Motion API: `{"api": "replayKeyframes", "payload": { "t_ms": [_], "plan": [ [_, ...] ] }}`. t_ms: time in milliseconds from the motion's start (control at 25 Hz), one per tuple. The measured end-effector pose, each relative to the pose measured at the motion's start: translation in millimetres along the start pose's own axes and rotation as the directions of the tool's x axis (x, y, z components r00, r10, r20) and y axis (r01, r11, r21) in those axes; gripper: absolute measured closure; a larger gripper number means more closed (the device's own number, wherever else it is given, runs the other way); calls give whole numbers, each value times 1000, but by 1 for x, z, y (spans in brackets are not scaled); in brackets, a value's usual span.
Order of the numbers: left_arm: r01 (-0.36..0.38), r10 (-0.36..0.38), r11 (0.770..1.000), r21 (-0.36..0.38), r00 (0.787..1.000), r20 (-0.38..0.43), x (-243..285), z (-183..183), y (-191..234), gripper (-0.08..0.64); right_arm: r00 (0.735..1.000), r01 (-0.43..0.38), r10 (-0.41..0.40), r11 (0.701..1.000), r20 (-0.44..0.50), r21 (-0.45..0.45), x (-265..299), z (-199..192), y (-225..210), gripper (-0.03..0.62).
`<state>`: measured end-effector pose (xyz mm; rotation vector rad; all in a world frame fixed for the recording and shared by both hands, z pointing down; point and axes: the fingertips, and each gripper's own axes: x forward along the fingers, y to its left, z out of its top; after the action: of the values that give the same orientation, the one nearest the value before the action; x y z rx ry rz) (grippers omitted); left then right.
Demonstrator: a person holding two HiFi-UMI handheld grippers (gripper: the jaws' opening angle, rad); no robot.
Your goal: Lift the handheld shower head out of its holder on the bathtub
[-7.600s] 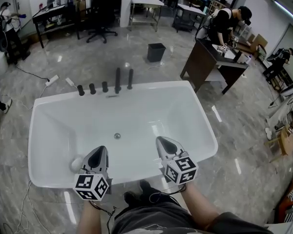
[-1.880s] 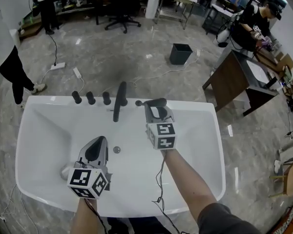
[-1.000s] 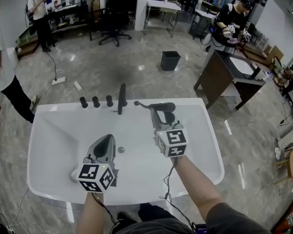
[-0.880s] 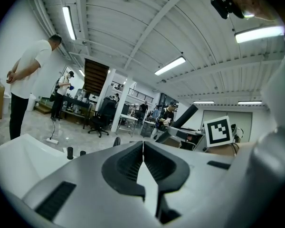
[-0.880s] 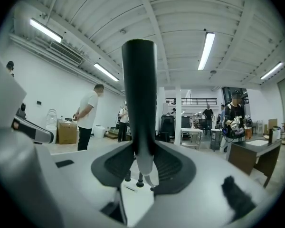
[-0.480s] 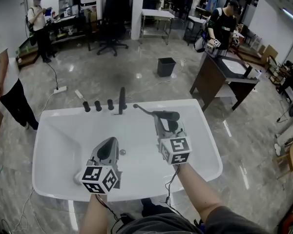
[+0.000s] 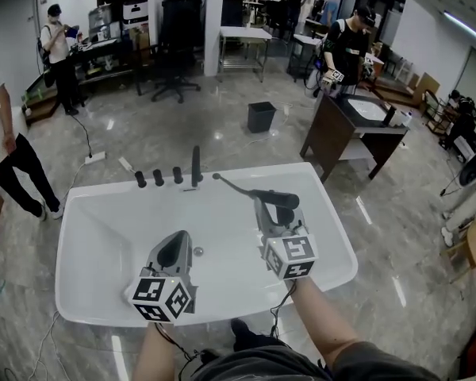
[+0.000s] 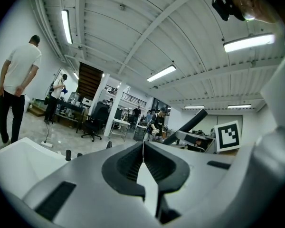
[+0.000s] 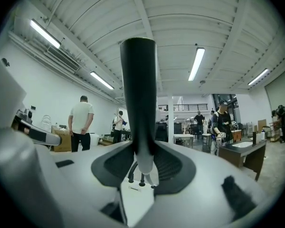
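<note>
The handheld shower head (image 7: 276, 198) is already clear of the tub rim. It lies near level just right of centre in the head view, above the white basin. Its thin end (image 7: 216, 177) points toward the upper left of the frame, at the far rim of the bathtub (image 7: 254, 170). The right gripper (image 7: 273, 208) is clamped across its dark handle, and in the right gripper view the handle stands straight up between the two jaws, seated at their centre. The left gripper (image 7: 176, 243) hangs lower left over the basin with its jaws together and nothing between them. The lift itself looks essentially done, so what remains is to carry it well. The right jaws should probably keep a steady squeeze, since the handle looks smooth and round and could twist or slide in the pads. The thin end sits just beside the faucet spout (image 7: 196, 165) and the row of knobs (image 7: 159, 178) at upper left, so any further travel is best straight up and toward the lower frame, away from that hardware. No hose can be made out here; if one trails from the thin end, a slow pull would keep it from snagging. The left gripper is best kept out of the path.
</note>
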<state>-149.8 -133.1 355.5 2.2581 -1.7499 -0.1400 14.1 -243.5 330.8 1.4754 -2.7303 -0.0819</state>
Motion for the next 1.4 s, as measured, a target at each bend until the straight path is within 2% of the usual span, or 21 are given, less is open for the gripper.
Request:
{"api": "replayKeyframes", "payload": {
  "t_ms": [240,560,800,1120,1400],
  "plan": [
    [46,-46,999,18,999,-6,-28,1,-15,543,999,6,-6,1000,36,-4,-44,16,20,454],
    [98,-98,994,53,995,-1,-62,-2,-35,543,996,64,-65,998,66,21,-101,20,27,454],
    [129,-130,990,53,992,-2,-93,-6,-39,543,991,104,-107,994,86,40,-141,26,41,454],
    [136,-136,990,40,991,-17,-114,-18,-41,543,985,165,-168,983,34,84,-178,6,36,454],
    [109,-107,993,41,994,-37,-114,-31,-49,543,991,134,-135,988,14,82,-183,-12,37,454]
  ]
}}
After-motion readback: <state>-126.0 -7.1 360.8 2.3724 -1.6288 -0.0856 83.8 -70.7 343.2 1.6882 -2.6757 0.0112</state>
